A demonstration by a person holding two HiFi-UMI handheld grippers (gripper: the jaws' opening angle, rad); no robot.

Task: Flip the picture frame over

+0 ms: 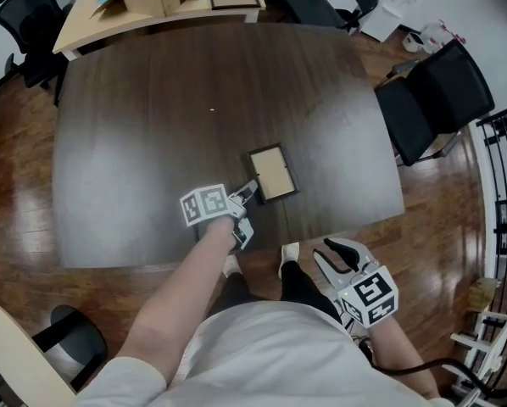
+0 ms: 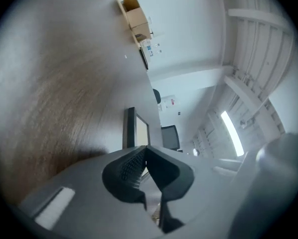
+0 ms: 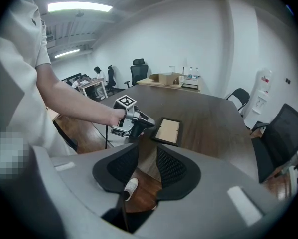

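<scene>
Dark wood of the table (image 1: 135, 142) fills most of my head view, with the work close to its near edge. My left gripper (image 1: 250, 188) is rolled on its side, so one finger sits under the frame (image 1: 272, 173) and the other over it. Its own view shows the fingers (image 2: 123, 169) drawn almost together at the tips, with a thin light sliver between them. I take that for the frame's near corner, so I judge the grip made.

From those tips the frame runs straight ahead and away. It lies flat or nearly so on the table, pale panel up inside a dark border.

My right gripper (image 1: 325, 254) hangs back off the table edge, well apart from the frame. Its fingers (image 3: 176, 169) stand a moderate way apart with nothing between them. Only floor and a shoe (image 3: 130, 185) show through the gap.

As for progress, the reach and the pinch look done, and the flip itself is not yet begun. What is left is to raise that corner, turn the frame over and lay it face down.
</scene>
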